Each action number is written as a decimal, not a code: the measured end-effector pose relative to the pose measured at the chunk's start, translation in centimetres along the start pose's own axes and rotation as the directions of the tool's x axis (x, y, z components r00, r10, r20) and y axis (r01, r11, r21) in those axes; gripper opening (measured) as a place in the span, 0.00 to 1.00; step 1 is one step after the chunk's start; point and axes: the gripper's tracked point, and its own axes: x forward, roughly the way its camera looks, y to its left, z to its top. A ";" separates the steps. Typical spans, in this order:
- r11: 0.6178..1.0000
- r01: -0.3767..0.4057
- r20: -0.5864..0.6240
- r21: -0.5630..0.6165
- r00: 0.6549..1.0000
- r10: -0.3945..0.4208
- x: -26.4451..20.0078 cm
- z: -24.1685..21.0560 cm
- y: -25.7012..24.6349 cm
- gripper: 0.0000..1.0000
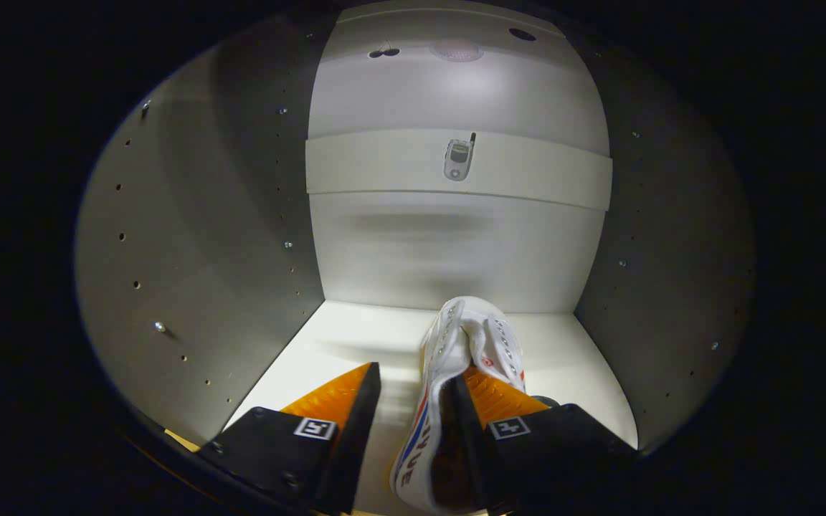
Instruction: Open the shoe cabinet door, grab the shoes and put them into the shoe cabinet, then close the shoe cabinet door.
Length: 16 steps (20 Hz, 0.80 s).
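**Sam:** Where is the shoe (467,344) now?

**Me:** It is inside the cabinet (191,244). Its toe points at the back wall, and it sits over the shelf (355,337). I cannot tell if the sole is resting on the shelf yet.

**Sam:** What are your fingers doing?

**Me:** My gripper (413,401) is open wide. One finger (481,398) is tucked down inside the shoe's mouth and touches it. The other finger (345,401) is well apart from the shoe, with bare shelf in between. So the fingers are not squeezing the shoe. It only hangs or leans on that one finger.

**Sam:** Is the shoe hard to hold?

**Me:** I think it is light and soft. It looks like cloth on top, so the side will bend if I pinch it. The rubber bottom is stiffer. The best spot to hold is the side wall by the heel, one finger inside and one outside. The laces are floppy, so I would not grab those.

**Sam:** Could it fall?

**Me:** I think it could tip over on its side, since it is tall and thin there.

**Sam:** What is that thing up high?

**Me:** A little phone (459,158) sits on a shelf strip on the back wall, far above the shoe. I will leave it alone.
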 end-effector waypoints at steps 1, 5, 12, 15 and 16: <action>1.000 0.003 0.011 0.004 1.000 -0.003 -0.6 0.4 0.1 0.68; 1.000 0.014 0.045 0.024 0.999 -0.015 -3.3 1.3 0.0 0.89; 0.999 0.031 0.159 0.027 0.987 -0.035 -11.5 4.8 0.8 0.99; 0.998 0.049 0.183 0.029 0.982 -0.053 -16.1 4.9 1.2 0.99; 0.998 0.054 0.189 0.032 0.980 -0.059 -18.0 4.8 1.4 0.99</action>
